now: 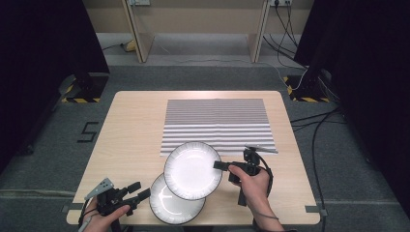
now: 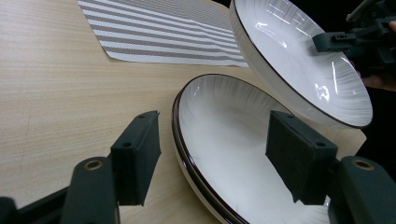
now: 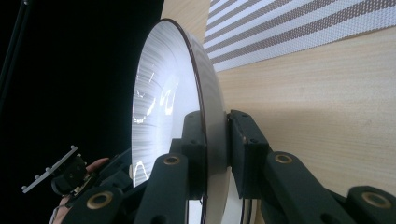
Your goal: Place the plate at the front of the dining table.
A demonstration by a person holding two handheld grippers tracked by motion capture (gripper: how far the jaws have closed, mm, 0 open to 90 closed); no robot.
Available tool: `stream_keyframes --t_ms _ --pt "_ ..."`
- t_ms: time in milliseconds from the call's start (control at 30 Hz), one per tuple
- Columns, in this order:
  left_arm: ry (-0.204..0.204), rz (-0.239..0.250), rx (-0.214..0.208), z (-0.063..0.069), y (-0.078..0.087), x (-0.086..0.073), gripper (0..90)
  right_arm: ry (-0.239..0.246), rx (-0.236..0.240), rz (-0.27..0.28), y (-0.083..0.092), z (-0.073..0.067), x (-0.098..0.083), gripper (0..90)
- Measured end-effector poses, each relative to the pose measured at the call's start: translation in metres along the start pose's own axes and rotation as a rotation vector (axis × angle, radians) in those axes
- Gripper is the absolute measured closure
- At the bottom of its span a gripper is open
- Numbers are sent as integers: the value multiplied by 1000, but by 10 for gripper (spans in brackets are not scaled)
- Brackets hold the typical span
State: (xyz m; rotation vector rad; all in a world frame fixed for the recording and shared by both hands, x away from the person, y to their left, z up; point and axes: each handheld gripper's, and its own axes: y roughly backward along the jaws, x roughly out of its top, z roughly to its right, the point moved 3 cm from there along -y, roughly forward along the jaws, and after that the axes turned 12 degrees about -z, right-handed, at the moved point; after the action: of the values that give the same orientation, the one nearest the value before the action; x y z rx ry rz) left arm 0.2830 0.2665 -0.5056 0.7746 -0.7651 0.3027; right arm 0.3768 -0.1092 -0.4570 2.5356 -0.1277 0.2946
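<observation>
Right claw (image 1: 218,165) clamped on the rim of the upper plate (image 1: 192,170); right claw view shows one pad on the inner face and one on the underside of the rim, both pressing; jaws set only as wide as the rim is thick. Upper plate held lifted and tilted, its near edge overlapping the lower plate (image 1: 174,203) in the high view; the left claw view shows a gap between the two plates, so they are apart, not stacked.

Left claw (image 1: 139,191) open, jaws wide; it holds nothing; in the left claw view its pads (image 2: 140,154) straddle the lower plate's rim without touching it, one pad out over the wood, the other over the plate's bowl. Left claw sits at the bench's near-left corner, just beside the lower plate.

Lower plate lies flat on the bench (image 1: 130,125) near its front edge, about centre.

Count: two plates, both white, ribbed, with a dark rim line; one striped placemat (image 1: 217,123), grey and white, flat on the far-centre of the bench, its near-left corner under the lifted plate in the high view; two claws; two hands.
</observation>
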Motion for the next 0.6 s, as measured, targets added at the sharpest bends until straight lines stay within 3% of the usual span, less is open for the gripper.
stream_keyframes --t_ms 600 --pt "5 -1 2 -1 0 0 346 -23 -1 40 12 3 11 764"
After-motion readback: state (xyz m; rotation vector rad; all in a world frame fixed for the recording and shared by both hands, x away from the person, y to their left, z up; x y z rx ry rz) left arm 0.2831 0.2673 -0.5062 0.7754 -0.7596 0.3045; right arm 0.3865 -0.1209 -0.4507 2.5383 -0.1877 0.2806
